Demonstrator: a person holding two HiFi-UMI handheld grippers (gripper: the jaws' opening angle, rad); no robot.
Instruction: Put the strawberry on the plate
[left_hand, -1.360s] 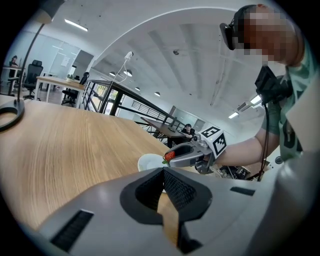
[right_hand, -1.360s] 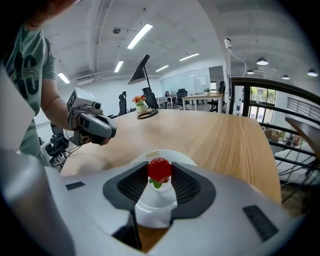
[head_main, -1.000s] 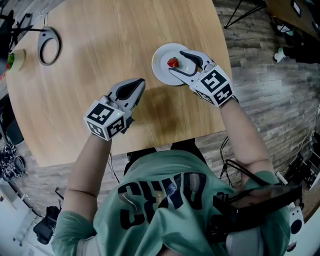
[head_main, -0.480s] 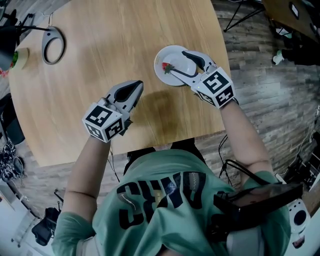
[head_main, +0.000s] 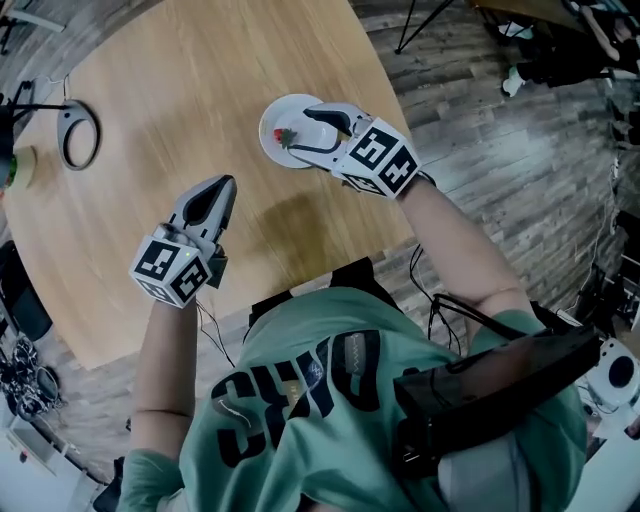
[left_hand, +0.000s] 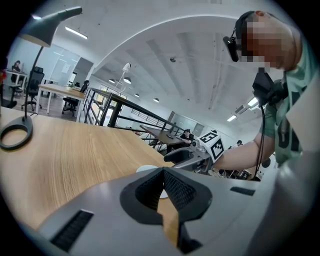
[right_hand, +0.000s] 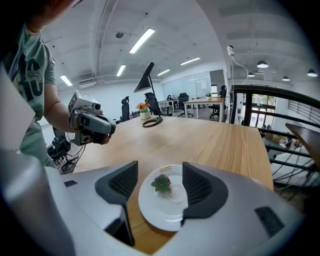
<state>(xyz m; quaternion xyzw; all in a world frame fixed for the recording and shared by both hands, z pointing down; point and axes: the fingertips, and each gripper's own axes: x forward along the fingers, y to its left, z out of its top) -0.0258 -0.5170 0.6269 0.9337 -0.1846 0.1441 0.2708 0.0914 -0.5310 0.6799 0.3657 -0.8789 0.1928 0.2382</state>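
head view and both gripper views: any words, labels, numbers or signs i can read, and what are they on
No text here can be read with certainty.
green shirt: large dark letters, creased and seen upside down; not readable.
sticker on the plate: print too small to read.
cubes on the left gripper and right gripper: black-and-white square patterns only, no letters.

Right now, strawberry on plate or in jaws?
On the plate: strawberry rests there; right gripper jaws, just opened, stand clear of it.
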